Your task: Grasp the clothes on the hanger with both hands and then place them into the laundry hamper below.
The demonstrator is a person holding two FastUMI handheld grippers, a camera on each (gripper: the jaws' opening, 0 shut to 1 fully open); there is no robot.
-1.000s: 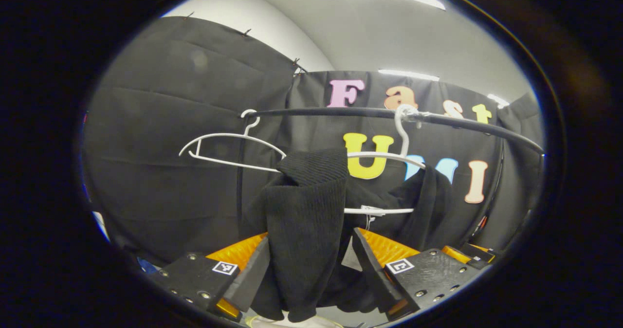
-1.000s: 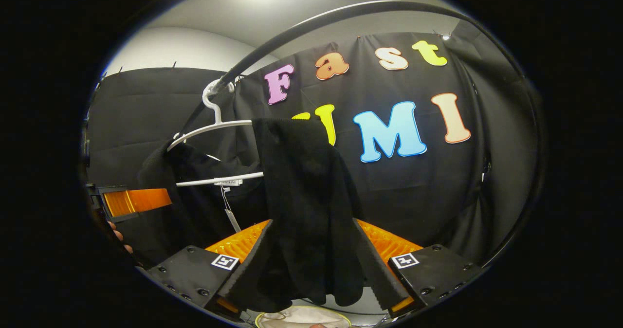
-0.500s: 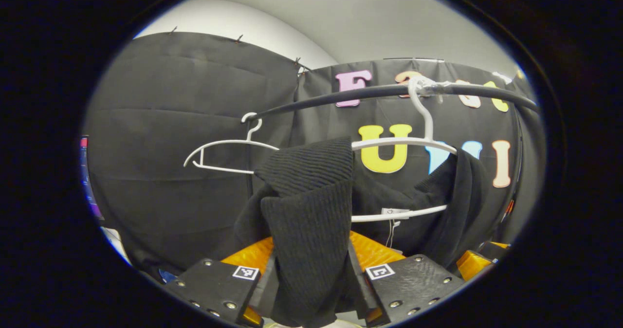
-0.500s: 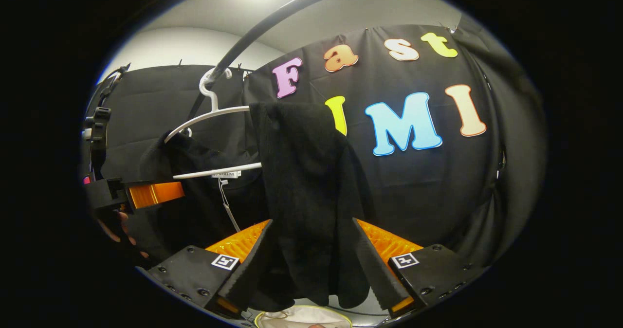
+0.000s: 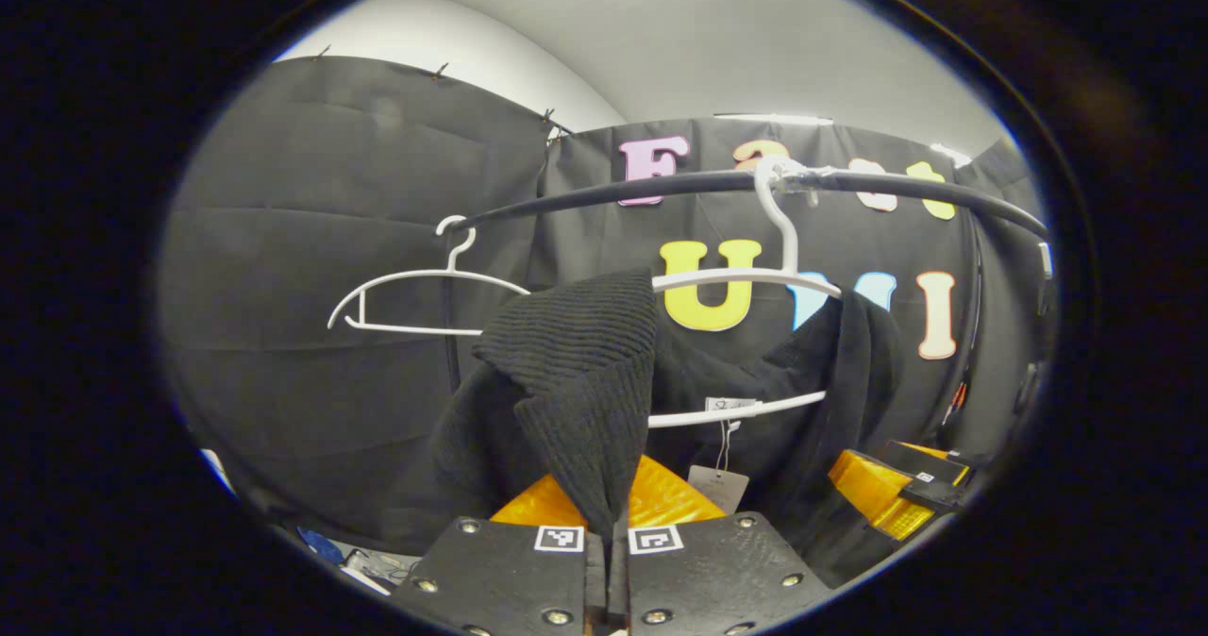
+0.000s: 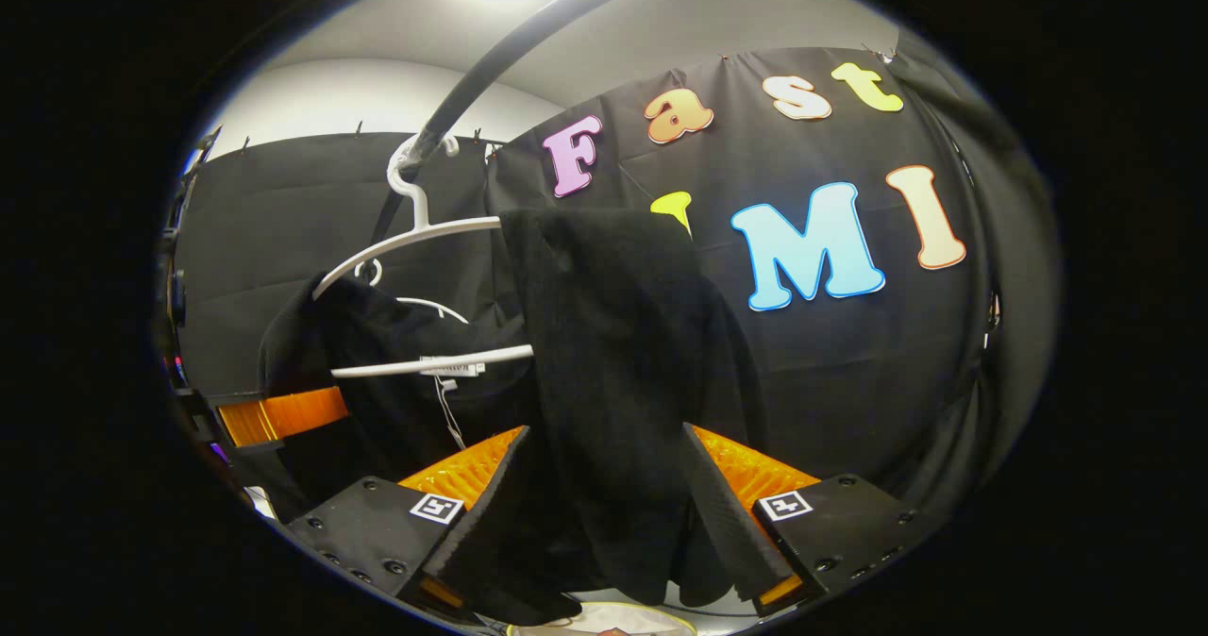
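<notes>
Left gripper (image 5: 609,560) now clamped tight on the near left shoulder of the black knit garment (image 5: 576,372) — a second ago wide open around it. Right gripper (image 6: 593,532) wide apart as before, straddling the right shoulder, nothing pinched yet. So probably half the two-handed grasp done; right closure judged next. Garment draped over the white hanger (image 5: 746,282) on the black rail (image 5: 661,186), ribbed, limp, folds sagging. Pale rim, perhaps the hamper (image 6: 604,628), just below.

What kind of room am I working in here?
Likely a staged recording booth, not a home: black cloth walls, a bare clothes rail with white hangers, and a black garment on one hanger.
</notes>
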